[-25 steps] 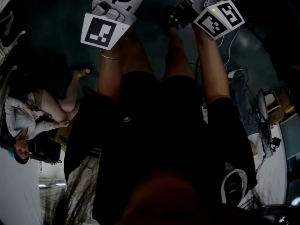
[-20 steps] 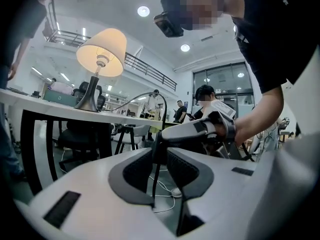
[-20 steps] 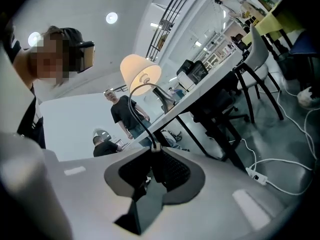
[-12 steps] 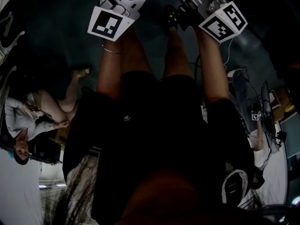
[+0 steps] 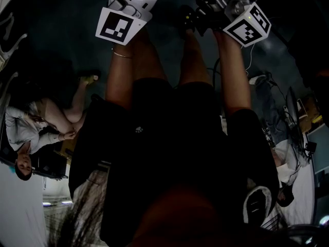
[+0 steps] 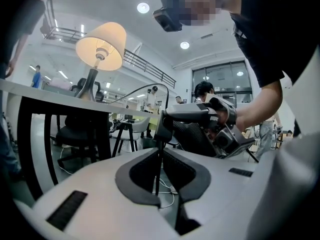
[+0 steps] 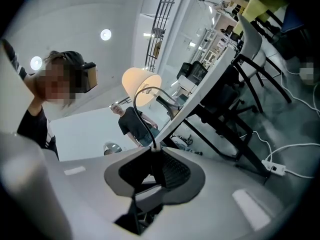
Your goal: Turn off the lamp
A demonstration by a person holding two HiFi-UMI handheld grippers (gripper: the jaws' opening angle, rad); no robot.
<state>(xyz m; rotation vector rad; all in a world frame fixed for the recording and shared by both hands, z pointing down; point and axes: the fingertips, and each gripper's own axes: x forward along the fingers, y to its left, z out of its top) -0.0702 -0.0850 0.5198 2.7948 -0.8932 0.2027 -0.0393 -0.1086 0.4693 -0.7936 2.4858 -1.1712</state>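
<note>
The lamp (image 6: 101, 45) stands lit on a white table (image 6: 45, 100), its cream shade glowing; the right gripper view shows the lamp's shade (image 7: 141, 86) too. Its black cord (image 6: 131, 91) arcs off the table to both grippers. My right gripper (image 7: 152, 150) is shut on the cord where a small black switch block (image 6: 164, 127) sits. Below that the cord hangs straight down through my left gripper (image 6: 159, 151), whose jaws are closed around it. In the dark head view only the left gripper's marker cube (image 5: 118, 24) and the right gripper's marker cube (image 5: 248, 23) show.
The table has black legs (image 6: 26, 149), with office chairs (image 6: 125, 131) behind it. A power strip (image 7: 274, 168) with white cables lies on the floor. A person (image 7: 131, 124) stands beyond the lamp; another person (image 5: 31, 133) sits at the left of the head view.
In the head view both marker cubes have shifted slightly toward the upper right, and the right gripper has rolled a little. The lamp stays lit.
</note>
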